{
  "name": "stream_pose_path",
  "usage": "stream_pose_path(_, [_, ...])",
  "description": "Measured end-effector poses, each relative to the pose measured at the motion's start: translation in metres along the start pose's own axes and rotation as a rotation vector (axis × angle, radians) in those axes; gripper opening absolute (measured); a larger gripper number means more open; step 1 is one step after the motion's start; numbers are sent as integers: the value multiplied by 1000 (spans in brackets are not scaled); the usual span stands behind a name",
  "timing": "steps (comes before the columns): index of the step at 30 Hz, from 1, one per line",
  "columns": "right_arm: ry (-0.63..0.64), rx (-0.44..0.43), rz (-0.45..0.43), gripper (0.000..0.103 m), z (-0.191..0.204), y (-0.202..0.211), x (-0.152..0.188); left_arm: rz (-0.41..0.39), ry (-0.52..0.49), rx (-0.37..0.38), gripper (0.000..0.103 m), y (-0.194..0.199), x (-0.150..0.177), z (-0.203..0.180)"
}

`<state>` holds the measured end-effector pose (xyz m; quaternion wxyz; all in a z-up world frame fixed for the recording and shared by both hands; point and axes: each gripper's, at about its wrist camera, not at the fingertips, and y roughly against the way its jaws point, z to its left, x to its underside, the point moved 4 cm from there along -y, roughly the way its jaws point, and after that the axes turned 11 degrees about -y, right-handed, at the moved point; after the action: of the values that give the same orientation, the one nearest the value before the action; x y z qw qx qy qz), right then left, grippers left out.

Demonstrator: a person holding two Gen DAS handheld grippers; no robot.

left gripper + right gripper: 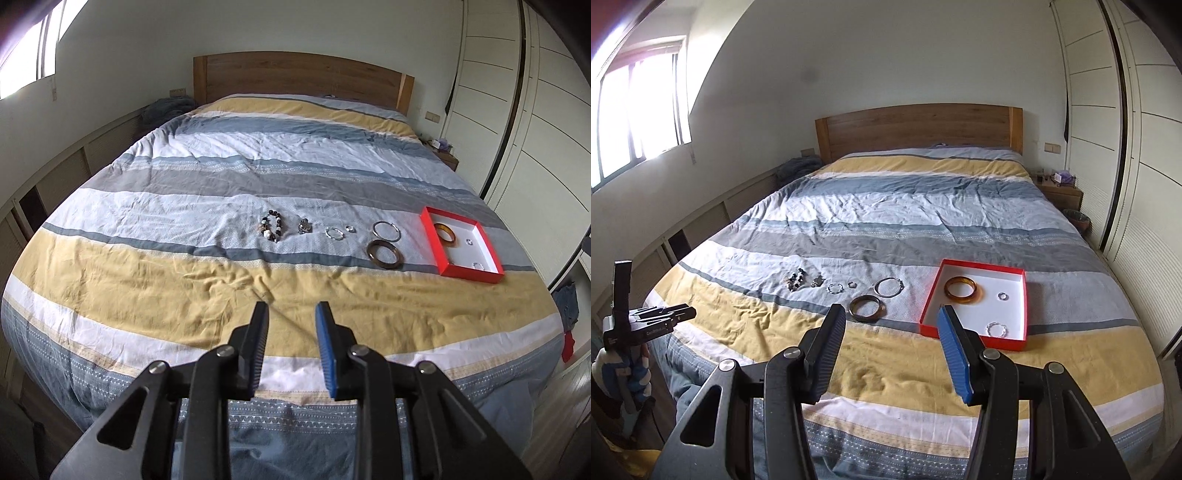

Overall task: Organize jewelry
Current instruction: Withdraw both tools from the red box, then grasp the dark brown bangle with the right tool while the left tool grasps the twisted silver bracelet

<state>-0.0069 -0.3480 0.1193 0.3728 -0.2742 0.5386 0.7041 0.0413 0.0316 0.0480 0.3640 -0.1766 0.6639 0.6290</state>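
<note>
Dark bangle (pixel 867 307) lies just beyond the empty, parted right gripper (pixel 890 315), left of red box (pixel 930 295); left gripper (pixel 291 314), parted and empty, sits farther.

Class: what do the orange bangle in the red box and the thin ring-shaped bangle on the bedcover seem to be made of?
Orange bangle: probably glossy resin or amber-like plastic; translucent honey colour, bright highlights. Thin bangle: likely polished metal; slim silvery wire, pale sheen.
</note>
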Motion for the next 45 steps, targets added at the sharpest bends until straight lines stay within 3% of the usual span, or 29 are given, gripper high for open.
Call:
stream_pose_path(8, [16,-17,69,47,19,-49,11,41,21,-10,25,-29,5,8])
stream_pose_path(21, [29,-32,230,43,26,-178,25,145,56,34,25,-120,-9,3])
stream_pose_path(35, [-15,-41,367,38,16,-321,38,200,71,106,24,-244,-59,-22])
stream_pose_path(45, [-12,-44,431,29,9,-391,41,206,119,150,24,-299,-84,-28])
